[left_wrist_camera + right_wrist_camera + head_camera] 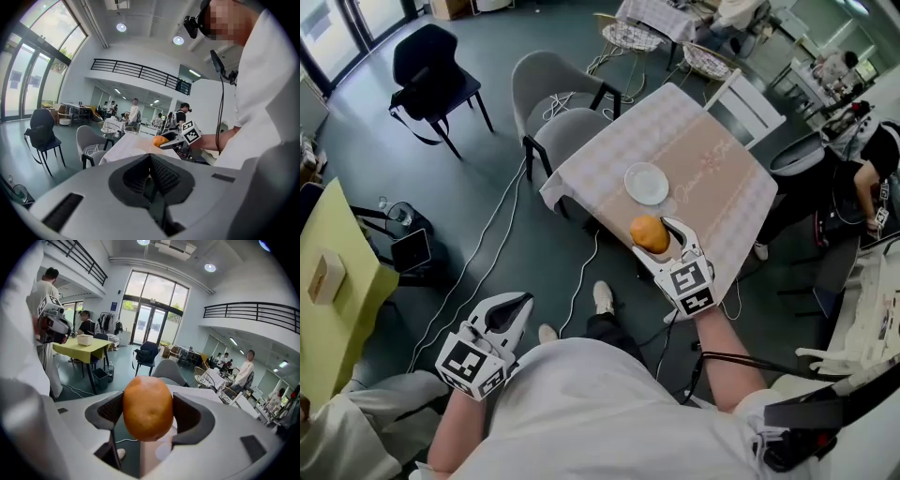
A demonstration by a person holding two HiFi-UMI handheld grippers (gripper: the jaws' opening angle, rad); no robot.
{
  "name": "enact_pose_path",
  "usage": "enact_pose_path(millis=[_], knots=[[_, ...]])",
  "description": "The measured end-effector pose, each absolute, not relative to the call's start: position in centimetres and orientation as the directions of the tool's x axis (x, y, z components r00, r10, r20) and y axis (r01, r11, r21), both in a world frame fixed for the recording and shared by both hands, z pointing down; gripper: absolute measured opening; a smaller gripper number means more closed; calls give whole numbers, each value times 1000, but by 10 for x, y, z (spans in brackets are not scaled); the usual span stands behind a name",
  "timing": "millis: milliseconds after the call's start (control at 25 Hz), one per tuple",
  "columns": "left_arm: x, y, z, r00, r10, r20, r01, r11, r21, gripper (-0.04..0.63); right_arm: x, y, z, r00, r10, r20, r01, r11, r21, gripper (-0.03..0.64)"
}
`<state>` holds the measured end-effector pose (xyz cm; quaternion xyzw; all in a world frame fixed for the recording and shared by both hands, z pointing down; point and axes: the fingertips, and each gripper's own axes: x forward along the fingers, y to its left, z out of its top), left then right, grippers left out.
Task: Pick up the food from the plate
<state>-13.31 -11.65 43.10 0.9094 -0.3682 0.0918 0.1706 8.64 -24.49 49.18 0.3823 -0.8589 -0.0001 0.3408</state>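
Observation:
An orange (649,233), round and smooth, is held between the jaws of my right gripper (661,239), lifted above the near edge of the table (712,178). In the right gripper view the orange (147,407) fills the gap between both pads. The white plate (647,183) lies bare on the checked tablecloth just beyond it. My left gripper (511,309) hangs low by my left side over the floor, jaws closed together with nothing in them (151,174). From the left gripper view the orange (161,140) and right gripper show ahead.
A grey chair (553,103) stands at the table's left side and a black chair (431,70) farther left. Cables (497,225) run across the floor. A yellow-green table (333,281) with a small box is at the far left. A person (853,178) sits at the right.

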Motion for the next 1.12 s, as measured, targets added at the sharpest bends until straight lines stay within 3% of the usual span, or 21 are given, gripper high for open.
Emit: enact_pose_path(millis=[640, 1120], knots=[[-153, -69, 440, 787, -549, 282, -611, -756, 236, 9, 33, -142, 441, -511, -688, 515, -675, 692, 255, 342], [-161, -61, 443, 781, -560, 275, -620, -748, 239, 9, 4, -115, 437, -553, -654, 517, -635, 732, 247, 342]])
